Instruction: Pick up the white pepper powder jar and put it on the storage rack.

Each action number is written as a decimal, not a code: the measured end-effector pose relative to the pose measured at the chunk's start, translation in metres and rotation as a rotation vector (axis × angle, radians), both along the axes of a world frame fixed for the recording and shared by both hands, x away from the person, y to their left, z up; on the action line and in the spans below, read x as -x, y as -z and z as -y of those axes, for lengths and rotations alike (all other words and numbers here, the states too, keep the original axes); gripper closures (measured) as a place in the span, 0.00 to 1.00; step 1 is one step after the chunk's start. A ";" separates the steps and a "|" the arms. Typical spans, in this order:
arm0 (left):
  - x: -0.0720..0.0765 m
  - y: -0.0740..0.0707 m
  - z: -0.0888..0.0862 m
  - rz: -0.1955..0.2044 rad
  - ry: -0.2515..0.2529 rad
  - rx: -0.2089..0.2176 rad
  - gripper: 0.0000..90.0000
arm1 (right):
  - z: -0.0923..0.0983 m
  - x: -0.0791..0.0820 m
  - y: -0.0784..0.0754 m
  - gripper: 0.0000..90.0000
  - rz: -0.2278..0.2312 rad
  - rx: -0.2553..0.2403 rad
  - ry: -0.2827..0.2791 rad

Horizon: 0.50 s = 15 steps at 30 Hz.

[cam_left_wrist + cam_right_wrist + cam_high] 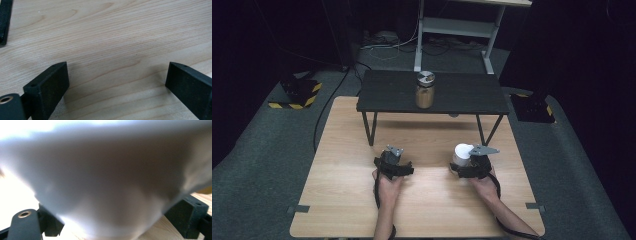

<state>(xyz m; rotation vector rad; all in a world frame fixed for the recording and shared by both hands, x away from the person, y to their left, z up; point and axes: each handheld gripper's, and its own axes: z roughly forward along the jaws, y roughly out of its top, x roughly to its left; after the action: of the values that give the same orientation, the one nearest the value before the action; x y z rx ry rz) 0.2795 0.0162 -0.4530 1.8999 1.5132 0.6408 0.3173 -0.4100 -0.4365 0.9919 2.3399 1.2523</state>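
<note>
A white cup (461, 152) stands on the wooden table (342, 150) at the right. My right gripper (468, 161) is at it, and in the right gripper view the cup (105, 182) sits blurred and very close between the two jaws, which stand wide on either side of it. My left gripper (393, 159) rests on the table at the left. Its jaws are spread wide over bare wood, so the left gripper (117, 75) holds nothing. A glass jar (425, 91) with brownish contents and a metal lid stands on a low black shelf (462, 95) farther back.
The black shelf stands on thin legs (369, 129) across the far half of the table, with room beneath it. A black edge (4, 22) shows at the left of the left gripper view. Grey carpet, cables and a desk frame (452, 27) lie beyond.
</note>
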 end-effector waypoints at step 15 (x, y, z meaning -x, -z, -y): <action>0.000 0.000 0.000 0.000 0.000 0.000 0.05 | -0.003 0.007 0.003 0.31 0.047 0.007 -0.017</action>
<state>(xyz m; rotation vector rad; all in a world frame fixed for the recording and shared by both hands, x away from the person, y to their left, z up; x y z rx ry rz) 0.2795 0.0162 -0.4530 1.8998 1.5133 0.6407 0.3103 -0.4072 -0.4394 0.9325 2.3204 1.2591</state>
